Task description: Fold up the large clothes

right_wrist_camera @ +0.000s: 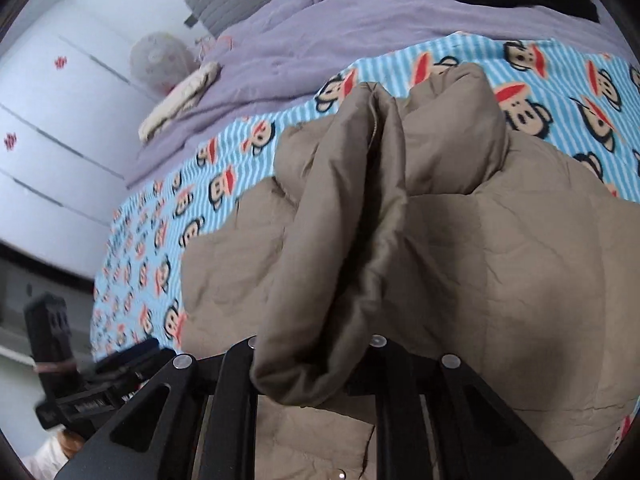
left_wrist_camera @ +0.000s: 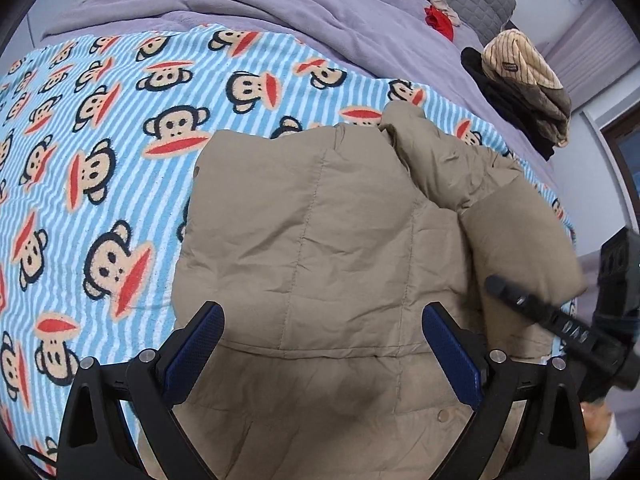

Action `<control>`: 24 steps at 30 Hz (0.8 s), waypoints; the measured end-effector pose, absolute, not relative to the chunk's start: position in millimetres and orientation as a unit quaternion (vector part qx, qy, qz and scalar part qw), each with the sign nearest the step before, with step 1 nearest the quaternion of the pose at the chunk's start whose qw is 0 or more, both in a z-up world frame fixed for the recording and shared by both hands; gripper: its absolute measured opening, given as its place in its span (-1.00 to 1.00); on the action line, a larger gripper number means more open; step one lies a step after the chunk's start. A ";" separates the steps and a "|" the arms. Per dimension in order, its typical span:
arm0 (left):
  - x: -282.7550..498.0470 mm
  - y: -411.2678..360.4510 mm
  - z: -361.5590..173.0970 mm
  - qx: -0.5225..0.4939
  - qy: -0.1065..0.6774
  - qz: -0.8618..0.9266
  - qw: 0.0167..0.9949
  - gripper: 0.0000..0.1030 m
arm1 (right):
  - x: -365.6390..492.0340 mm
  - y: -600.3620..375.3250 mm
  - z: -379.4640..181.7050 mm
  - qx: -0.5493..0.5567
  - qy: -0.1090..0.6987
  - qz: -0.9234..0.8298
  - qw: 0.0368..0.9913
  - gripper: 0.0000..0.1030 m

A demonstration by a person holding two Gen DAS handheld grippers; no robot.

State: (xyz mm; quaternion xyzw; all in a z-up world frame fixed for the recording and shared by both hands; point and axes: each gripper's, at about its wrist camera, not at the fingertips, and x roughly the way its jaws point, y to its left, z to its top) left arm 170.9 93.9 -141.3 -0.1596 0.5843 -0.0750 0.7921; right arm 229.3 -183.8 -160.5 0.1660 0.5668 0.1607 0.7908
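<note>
your right gripper (right_wrist_camera: pixel 316 376) is clamped on a bunched fold of the tan padded jacket (left_wrist_camera: pixel 320 240), which lies on the monkey-print blanket (left_wrist_camera: pixel 100 160) on the bed. carry that fold across the jacket's body and lay it flat before you let go, so the padding doesn't spring back. your left gripper (left_wrist_camera: pixel 324 344) hovers over the near part of the jacket, pointing steeply down, its blue pads (left_wrist_camera: pixel 200 344) well apart and touching nothing; use it to pin the cloth. the right gripper also tilts steeply down.
</note>
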 end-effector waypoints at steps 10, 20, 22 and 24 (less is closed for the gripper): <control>193.6 47.6 -157.0 -0.239 0.602 -0.210 0.732 0.94 | 165.5 -225.9 -174.0 0.138 0.615 0.135 0.764 0.60; 211.2 -21.9 -196.1 -0.150 0.657 -0.206 0.710 -0.18 | 117.4 -417.4 -214.3 0.442 0.551 -0.034 0.707 0.60; 210.5 -21.8 -197.2 -0.143 0.660 -0.198 0.710 -0.65 | 115.7 -433.2 -222.7 0.486 0.523 -0.051 0.698 0.38; 204.2 -11.4 -189.8 -0.145 0.642 -0.196 0.727 -0.72 | 119.9 -439.6 -228.9 0.504 0.515 -0.053 0.692 -0.27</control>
